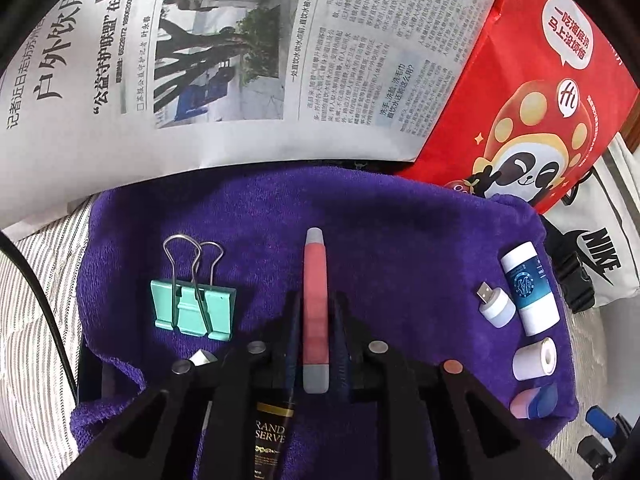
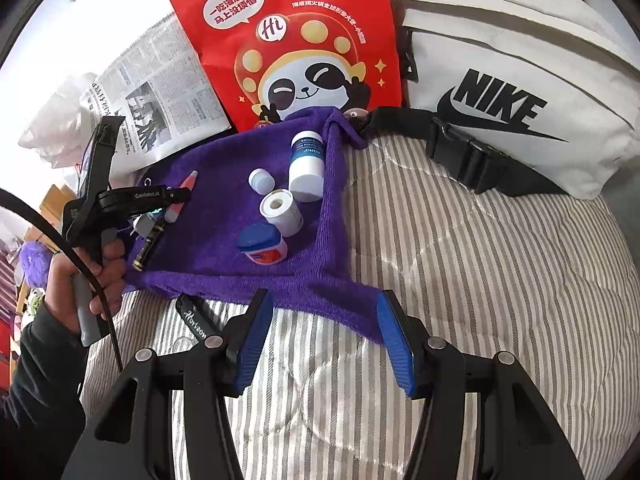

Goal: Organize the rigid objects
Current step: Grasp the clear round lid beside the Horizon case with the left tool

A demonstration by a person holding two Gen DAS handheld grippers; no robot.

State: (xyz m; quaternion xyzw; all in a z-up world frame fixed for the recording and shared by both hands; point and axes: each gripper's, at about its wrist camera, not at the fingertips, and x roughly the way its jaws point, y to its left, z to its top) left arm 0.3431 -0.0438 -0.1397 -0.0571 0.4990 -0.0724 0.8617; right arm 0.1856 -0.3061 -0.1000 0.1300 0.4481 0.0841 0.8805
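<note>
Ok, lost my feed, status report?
Left tool shut on red pen over purple towel. Right tool open, empty, at towel's near edge. Green binder clip beside the pen, not touching.

Left wrist close over purple towel (image 1: 280,216), right wrist farther back, both sharing towel

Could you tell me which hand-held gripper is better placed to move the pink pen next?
Left. The left hand-held gripper already has its fingers closed on the pink pen over the purple towel. The right hand-held gripper is open, holds nothing and sits back at the towel's near edge, away from the pen.
</note>
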